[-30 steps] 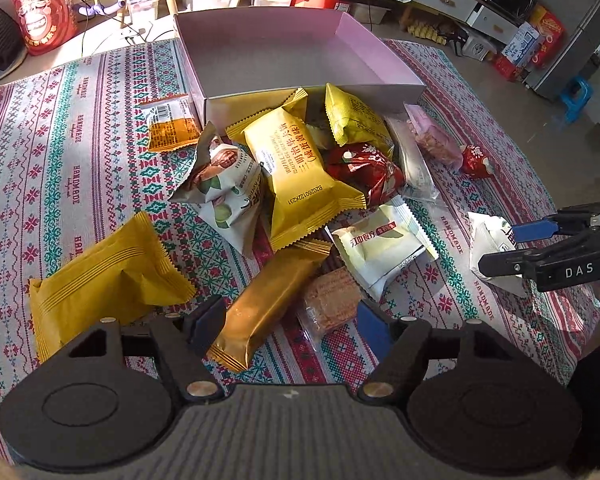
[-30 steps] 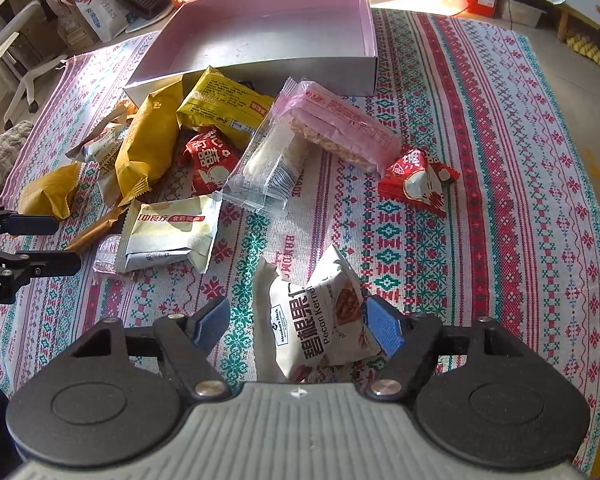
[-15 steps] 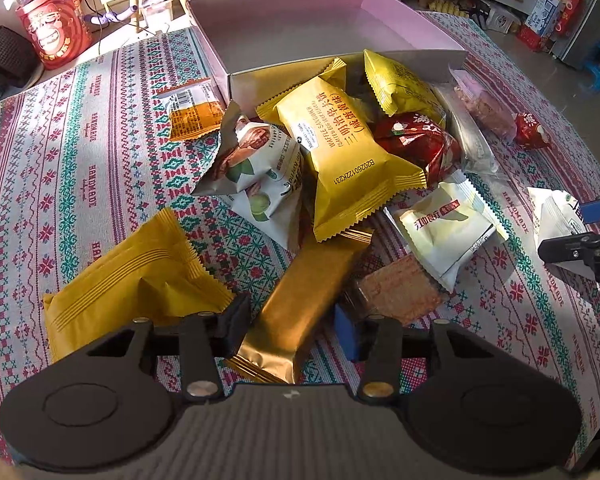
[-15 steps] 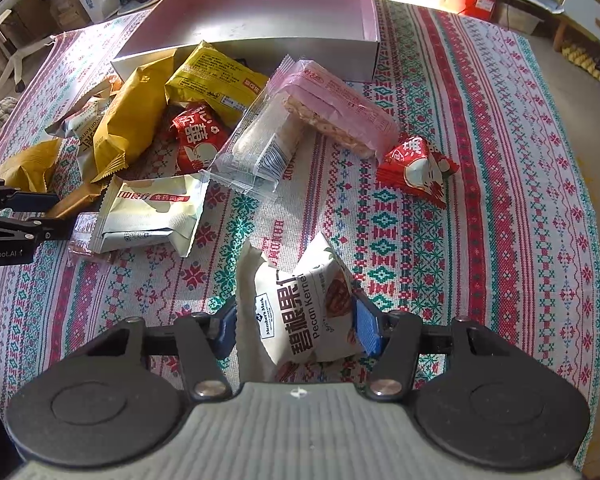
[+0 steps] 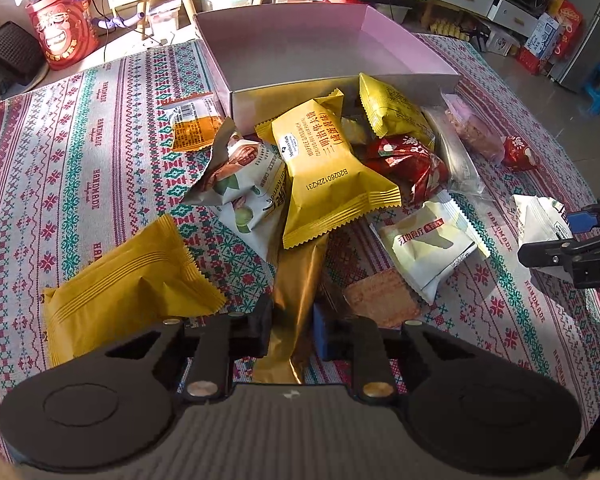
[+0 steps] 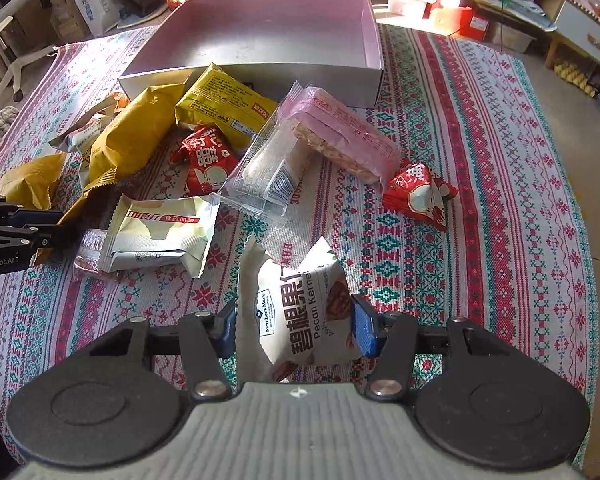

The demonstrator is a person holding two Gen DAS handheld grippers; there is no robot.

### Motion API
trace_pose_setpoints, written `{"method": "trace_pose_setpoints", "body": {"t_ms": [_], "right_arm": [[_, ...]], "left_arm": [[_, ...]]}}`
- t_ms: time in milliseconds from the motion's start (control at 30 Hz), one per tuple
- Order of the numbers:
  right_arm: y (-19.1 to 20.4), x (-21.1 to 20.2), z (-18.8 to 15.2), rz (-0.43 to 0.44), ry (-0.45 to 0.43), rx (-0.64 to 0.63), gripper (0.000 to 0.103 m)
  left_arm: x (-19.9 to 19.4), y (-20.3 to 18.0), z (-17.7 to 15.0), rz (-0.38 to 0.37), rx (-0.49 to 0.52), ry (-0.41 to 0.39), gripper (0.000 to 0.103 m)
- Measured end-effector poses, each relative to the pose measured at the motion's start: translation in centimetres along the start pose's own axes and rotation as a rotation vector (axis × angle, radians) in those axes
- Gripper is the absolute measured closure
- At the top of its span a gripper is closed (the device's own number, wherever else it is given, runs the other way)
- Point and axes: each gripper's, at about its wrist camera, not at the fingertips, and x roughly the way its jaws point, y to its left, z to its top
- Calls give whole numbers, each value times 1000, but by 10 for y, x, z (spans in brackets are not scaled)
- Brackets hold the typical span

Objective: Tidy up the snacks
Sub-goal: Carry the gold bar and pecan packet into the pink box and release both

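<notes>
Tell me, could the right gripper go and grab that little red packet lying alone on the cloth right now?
Probably not yet: the right gripper is shut on the pecan packet. The way to the red packet looks clear.

My left tongs (image 5: 292, 326) are black, with round discs, brass-coloured pivot screws, a ribbed grey housing and one blue pad. My right tongs (image 6: 294, 330) match, with blue pads on both fingers (image 6: 363, 330) and white lettering on the side.
</notes>
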Motion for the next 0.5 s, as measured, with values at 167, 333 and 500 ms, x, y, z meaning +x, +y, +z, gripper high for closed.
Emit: {"method": "trace_pose_setpoints", "body": {"t_ms": [167,333,500], "right_arm": [[1,-9,7,34,-33,29,53],[2,-15,15,53,-58,52,53],[3,-14,20,73,-59,64,52]], "left_arm": [[-7,12,0,-59,-56,-7,89],[-5,21,-2,-77,-93,-11,90],[7,21,-5,-75,-116,18,89]]}}
